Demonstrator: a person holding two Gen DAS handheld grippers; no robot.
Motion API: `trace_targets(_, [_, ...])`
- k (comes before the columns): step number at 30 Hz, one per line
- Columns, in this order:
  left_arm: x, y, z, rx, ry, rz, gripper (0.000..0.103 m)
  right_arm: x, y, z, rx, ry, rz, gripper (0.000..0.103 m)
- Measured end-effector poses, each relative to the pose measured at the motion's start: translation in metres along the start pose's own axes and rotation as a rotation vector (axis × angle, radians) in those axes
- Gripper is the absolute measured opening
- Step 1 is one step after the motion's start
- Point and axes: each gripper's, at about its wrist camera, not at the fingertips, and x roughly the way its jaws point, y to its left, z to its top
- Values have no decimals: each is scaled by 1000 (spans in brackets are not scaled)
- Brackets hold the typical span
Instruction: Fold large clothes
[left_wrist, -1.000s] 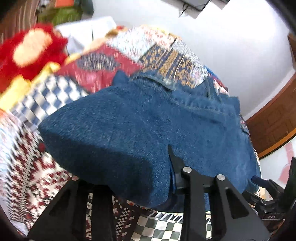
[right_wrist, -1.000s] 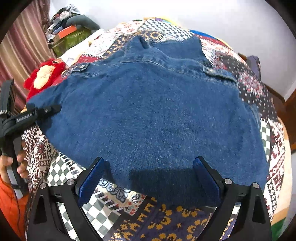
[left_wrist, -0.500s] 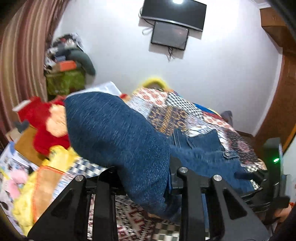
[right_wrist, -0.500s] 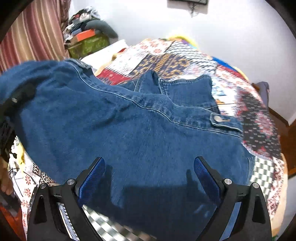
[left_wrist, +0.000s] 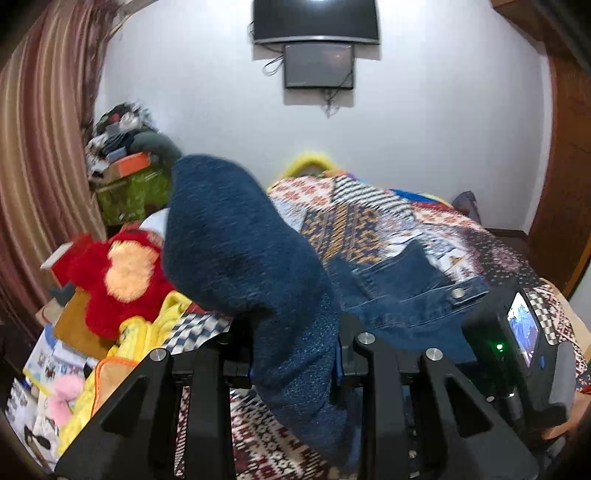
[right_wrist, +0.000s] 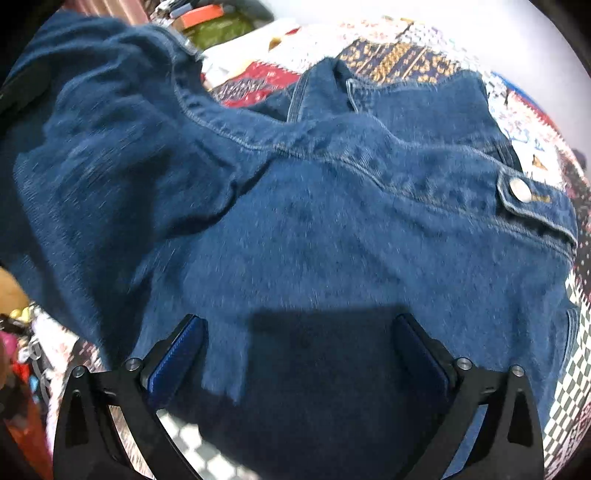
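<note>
The denim jacket (right_wrist: 332, 229), thick, heavy and floppy, lies on the patchwork quilt (left_wrist: 369, 218) with one side lifted, clamped in the left gripper (left_wrist: 295, 354), while the right gripper (right_wrist: 299, 354), just widened, hovers empty, probably best gripping a seamed hem.

Denim jacket (right_wrist: 332, 229) showing rough matt cloth, shiny metal snap (right_wrist: 521, 190); quilt (left_wrist: 369, 221) looking like patchwork cotton, probably.

No legible text, labels or numbers anywhere in view.
</note>
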Motion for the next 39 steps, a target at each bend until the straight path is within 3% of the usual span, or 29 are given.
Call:
trace_targets(3, [-5,-28,10,49,-28,-44,28,-26,-19,-11,51,-17,49,102])
trace_targets(6, [-9,-61,20,105,-54,-83,28,-53,-40,-29,99,-65,45,102])
trace_targets(10, [-11,-112,25,203,-74,-165,28,-98,-82,-65,179,-140,-31,102])
trace_targets(14, [-7,-160,19,291,-45,-249,26,-128,-122,-106,293,-177,-86,102])
trace_targets(17, [-5,-196,1,364,-1,-320,26,-141,-149,-132,382,-176,-100,102])
trace_targets(23, [-19,-253,-61,591,44,-349,26,-162,-181,-180,493,-185,-133,102])
trace_targets(26, [-26,-263,-88,690,70,-357,26,-174,-191,-197,540,-194,-137,102])
trace_targets(30, [-25,-261,-108,732,123,-341,27,-188,-191,-207,559,-215,-142,102])
trace_targets(32, [-25,-257,-110,722,144,-341,34,-193,-187,-209,563,-224,-144,102])
trace_targets(34, [-30,-253,-109,701,186,-385,59,-194,-189,-209,566,-231,-139,102])
trace_targets(36, [-42,-246,-108,664,194,-447,78,-197,-185,-207,563,-240,-132,102])
trace_targets(39, [-59,-235,-106,631,166,-416,84,-201,-176,-200,539,-254,-127,102])
